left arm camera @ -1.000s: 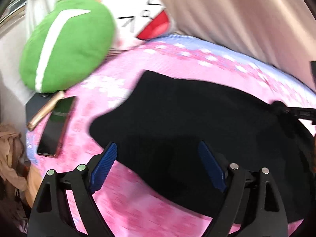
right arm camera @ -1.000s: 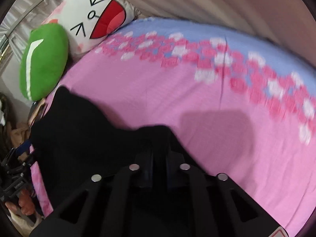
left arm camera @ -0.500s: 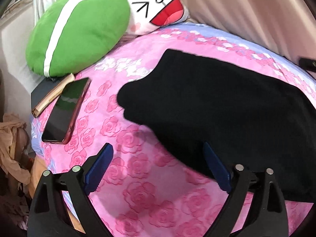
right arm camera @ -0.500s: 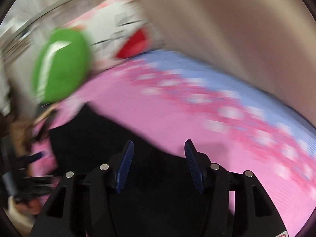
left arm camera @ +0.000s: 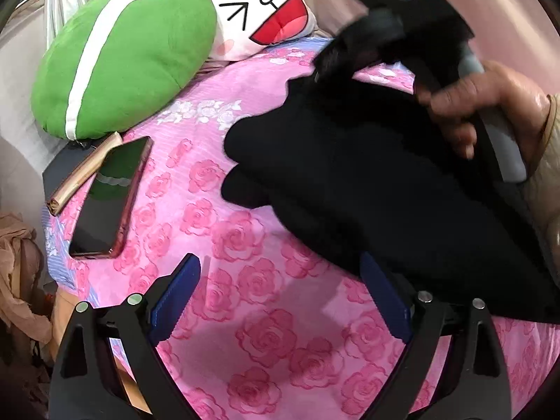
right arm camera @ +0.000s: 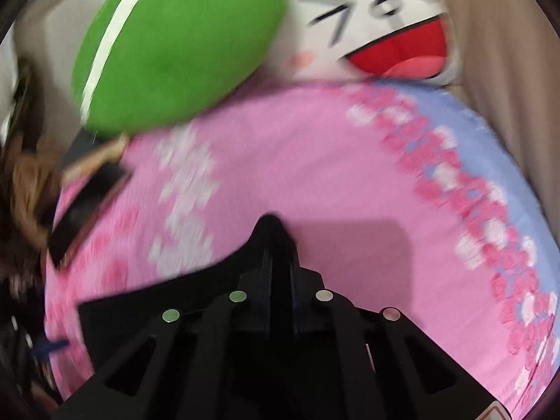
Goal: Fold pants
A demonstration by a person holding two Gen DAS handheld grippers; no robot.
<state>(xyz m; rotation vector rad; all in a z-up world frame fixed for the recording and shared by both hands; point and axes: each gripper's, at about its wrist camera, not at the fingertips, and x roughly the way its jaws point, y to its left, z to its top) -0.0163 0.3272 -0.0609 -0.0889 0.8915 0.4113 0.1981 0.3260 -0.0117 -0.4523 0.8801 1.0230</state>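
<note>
The black pants (left arm camera: 367, 182) lie folded on the pink rose-print bed sheet (left arm camera: 217, 217), filling the right half of the left wrist view. My left gripper (left arm camera: 280, 297) is open and empty, just in front of the pants' near edge. My right gripper (right arm camera: 278, 245) is shut on a fold of the black pants (right arm camera: 196, 294) and holds it low over the sheet. In the left wrist view the right gripper (left arm camera: 325, 66) shows at the pants' far edge, with the person's hand (left arm camera: 483, 105) on its handle.
A green cushion (left arm camera: 122, 52) and a white cartoon-face pillow (left arm camera: 266, 10) lie at the head of the bed. A phone (left arm camera: 108, 203) and a rolled brown paper (left arm camera: 84, 171) lie near the left bed edge. A beige curtain (right arm camera: 507, 52) hangs at the right.
My right gripper opened, moved towards the pillows and has shut on the pants' far edge. My left gripper has stayed open and drawn back off the pants onto the sheet.
</note>
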